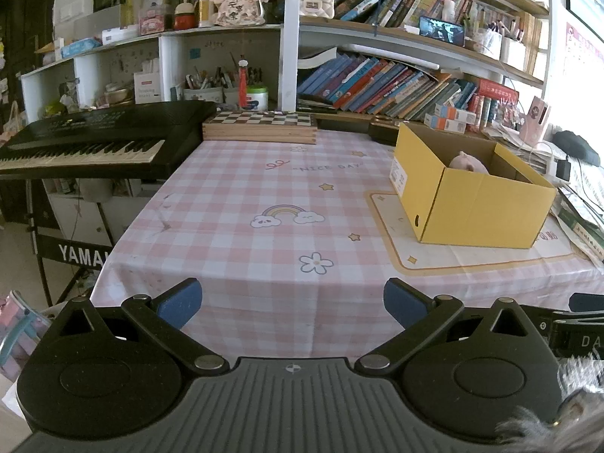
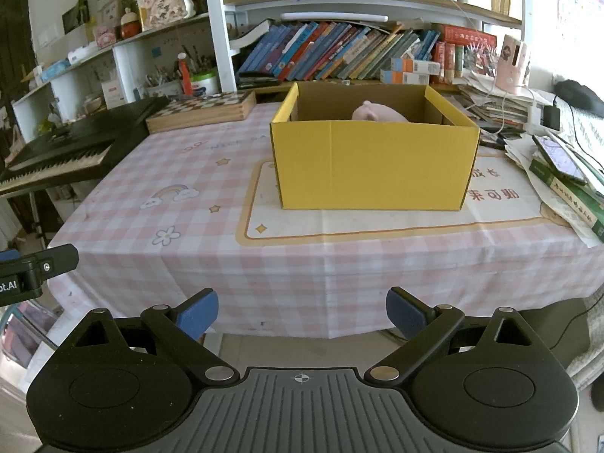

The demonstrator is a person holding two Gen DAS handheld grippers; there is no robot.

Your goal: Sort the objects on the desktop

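On the pink checked tablecloth (image 2: 196, 173) that covers the table, nothing loose is left in the open middle; the biggest thing on it is the yellow cardboard box (image 2: 373, 162), which stands on a cream mat (image 2: 377, 222) toward the right side. Inside the box a pink soft toy (image 2: 377, 114) lies against the far wall, only its top showing over the rim, so the sorting looks close to finished or finished. Along the far edge a wooden chessboard case (image 1: 260, 125) sits beside a black keyboard (image 1: 94, 143), and a stack of papers and books (image 2: 558, 188) crowds the right edge. Both tools hang back off the near table edge: the left gripper (image 1: 292, 304) has its blue pads spread wide with nothing between them, and the right gripper (image 2: 302, 313) is likewise spread and empty. If anything more is to go in, the sound way is probably to look over the table edges first, come down from above with the pads wide, and release low inside the box so the toy is not knocked.
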